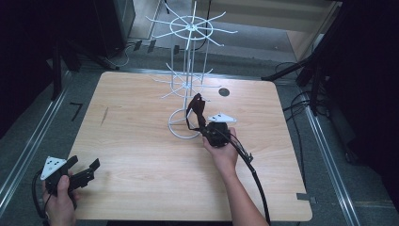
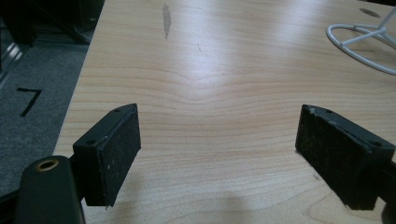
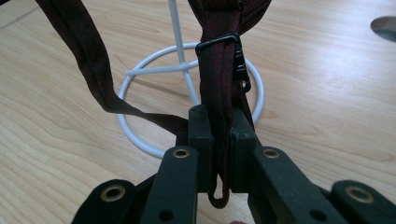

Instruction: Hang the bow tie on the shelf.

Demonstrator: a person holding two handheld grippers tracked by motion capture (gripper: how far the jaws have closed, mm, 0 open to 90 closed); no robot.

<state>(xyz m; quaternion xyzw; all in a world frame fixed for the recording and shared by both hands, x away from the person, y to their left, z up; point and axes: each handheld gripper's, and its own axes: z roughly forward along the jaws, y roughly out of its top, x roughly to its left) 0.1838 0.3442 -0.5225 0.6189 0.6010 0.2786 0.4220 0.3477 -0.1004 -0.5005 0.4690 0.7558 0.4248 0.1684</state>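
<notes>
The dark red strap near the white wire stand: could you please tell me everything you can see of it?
The dark red strap is a narrow band that looks like woven fabric, doubled over and threaded through a black plastic buckle. The right gripper is shut on the doubled part, whose folded end pokes out below the jaws. A loose length trails off to one side. In the high view it hangs beside the white wire stand, above that stand's ring base; whether it hooks on a prong is unclear.

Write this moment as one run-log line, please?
right tongs: shut on dark red strap | white wire rack: upright on table | left tongs: open, holding nothing
</notes>
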